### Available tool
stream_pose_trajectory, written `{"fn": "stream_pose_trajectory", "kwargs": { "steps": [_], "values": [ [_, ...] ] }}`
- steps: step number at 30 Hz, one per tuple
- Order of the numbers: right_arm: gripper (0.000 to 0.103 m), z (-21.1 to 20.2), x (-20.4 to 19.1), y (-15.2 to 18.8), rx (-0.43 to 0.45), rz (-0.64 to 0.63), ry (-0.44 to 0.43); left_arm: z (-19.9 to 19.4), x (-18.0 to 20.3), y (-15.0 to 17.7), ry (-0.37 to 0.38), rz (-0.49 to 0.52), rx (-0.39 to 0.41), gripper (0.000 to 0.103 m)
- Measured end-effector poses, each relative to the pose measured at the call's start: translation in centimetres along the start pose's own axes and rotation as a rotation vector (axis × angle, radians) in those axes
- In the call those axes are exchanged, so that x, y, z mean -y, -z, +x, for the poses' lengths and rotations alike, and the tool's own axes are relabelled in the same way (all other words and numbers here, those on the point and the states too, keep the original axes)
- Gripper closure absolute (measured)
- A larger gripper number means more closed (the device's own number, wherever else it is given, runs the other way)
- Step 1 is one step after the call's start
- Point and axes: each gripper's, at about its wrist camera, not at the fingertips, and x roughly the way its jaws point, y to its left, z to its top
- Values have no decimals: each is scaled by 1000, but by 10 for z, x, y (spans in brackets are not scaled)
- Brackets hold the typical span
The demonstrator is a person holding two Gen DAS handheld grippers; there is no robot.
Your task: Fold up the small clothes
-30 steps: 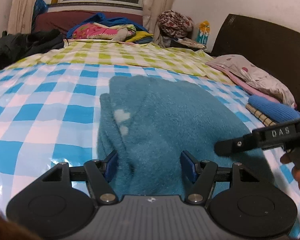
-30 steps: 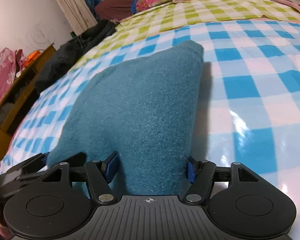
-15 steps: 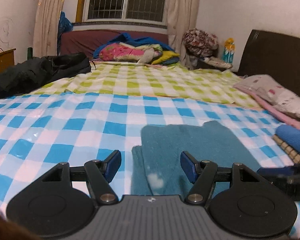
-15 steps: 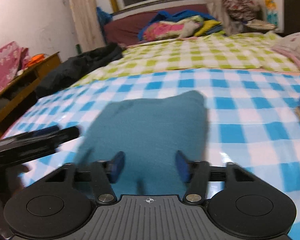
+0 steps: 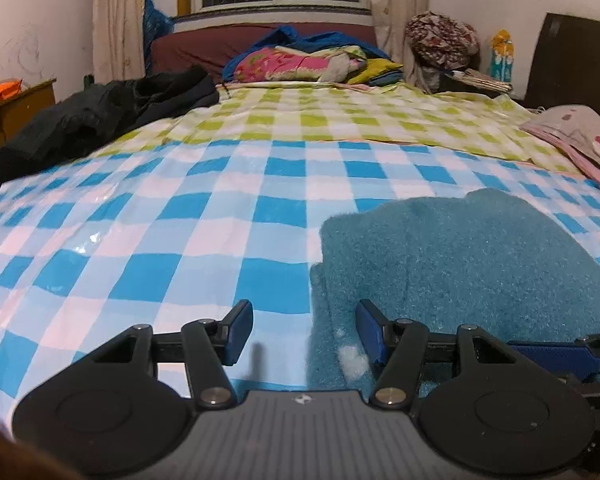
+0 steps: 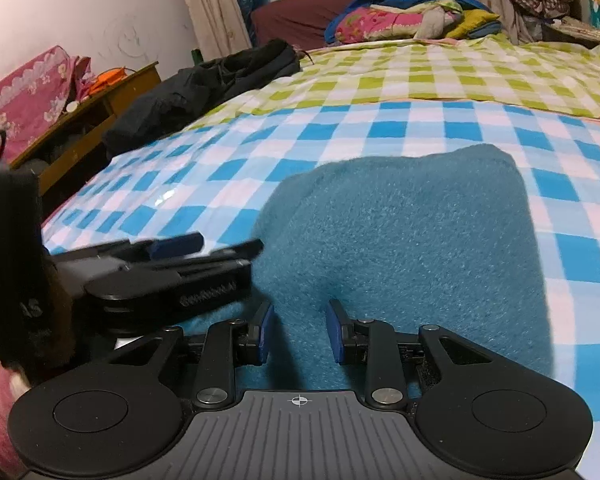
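A folded teal fleece garment lies on the blue-and-white checked sheet; it also shows in the right wrist view. My left gripper is open and empty over the garment's left edge, near a white patch. My right gripper is open and empty, low over the garment's near edge. The left gripper shows at the left of the right wrist view.
A black jacket lies at the bed's left. A green checked sheet and a pile of bright bedding lie behind. A pink pillow and a dark headboard are right. A wooden cabinet stands left.
Both grippers have let go of the garment and pulled back. The left gripper has shifted left, so the garment now sits to its right. The right gripper's jaws have narrowed.
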Motion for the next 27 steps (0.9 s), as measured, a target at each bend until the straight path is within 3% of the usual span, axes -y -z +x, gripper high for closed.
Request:
{"fn": "stream_pose_trajectory", "kwargs": {
  "steps": [11, 27],
  "values": [
    [73, -20, 2, 2, 15, 19, 0, -36, 0, 0, 8, -8, -5, 41],
    [70, -59, -10, 35, 7, -9, 51, -81, 4, 25, 20, -4, -23, 41]
  ]
}}
